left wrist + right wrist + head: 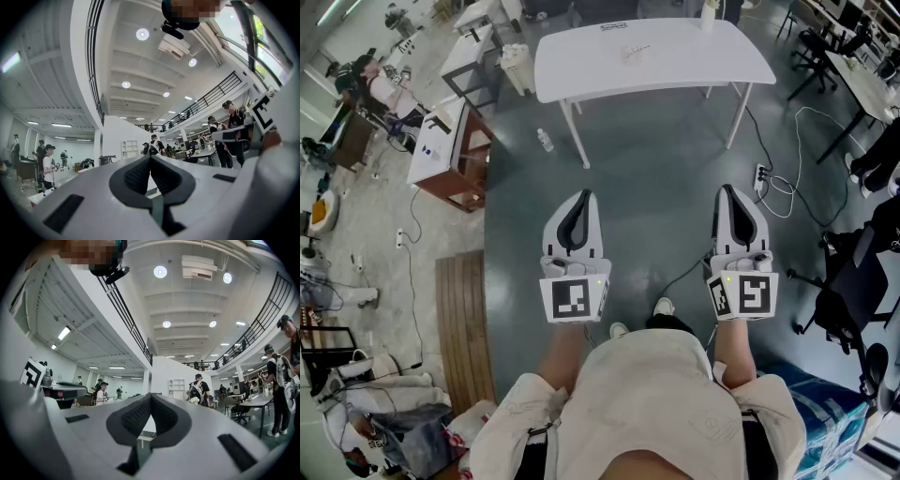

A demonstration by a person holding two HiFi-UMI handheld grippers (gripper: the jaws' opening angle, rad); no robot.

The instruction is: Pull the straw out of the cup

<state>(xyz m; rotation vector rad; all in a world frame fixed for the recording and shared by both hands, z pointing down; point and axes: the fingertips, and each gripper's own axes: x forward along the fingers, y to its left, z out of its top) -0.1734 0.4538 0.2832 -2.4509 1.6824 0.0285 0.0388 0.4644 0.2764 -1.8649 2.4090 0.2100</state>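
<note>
So the person in the beige shirt (647, 403) is just standing on the grey concrete floor (656, 159) with both tools held out in front, roughly level. The left gripper (582, 199), white with black pads, has its jaws pressed together tip to tip with nothing between them, and the left gripper view (150, 158) shows the same. The right gripper (727, 192) matches it: jaws closed on each other, nothing pinched, also plain in its own view (150, 395). They sit side by side, well apart, both aimed at 12 o'clock toward the long white table with white legs (675, 66), which is well ahead of them. The cup with the straw I honestly can't pick out for sure. There's a small pale upright thing (708, 13) on the table's far edge at about 1 o'clock and a few tiny bits (634, 50) nearer the middle of the top, all too small to tell. On the floor there's a small clear plastic bottle (546, 141) at 11 o'clock from the left gripper and a white power strip with looping cables (761, 175) just past the right one at 1 o'clock. A slatted wooden board (464, 328) lies at 8 o'clock, a brown wooden stand with a white top (450, 155) sits at 10, and a black office chair (844, 291) is off at 3.
</note>
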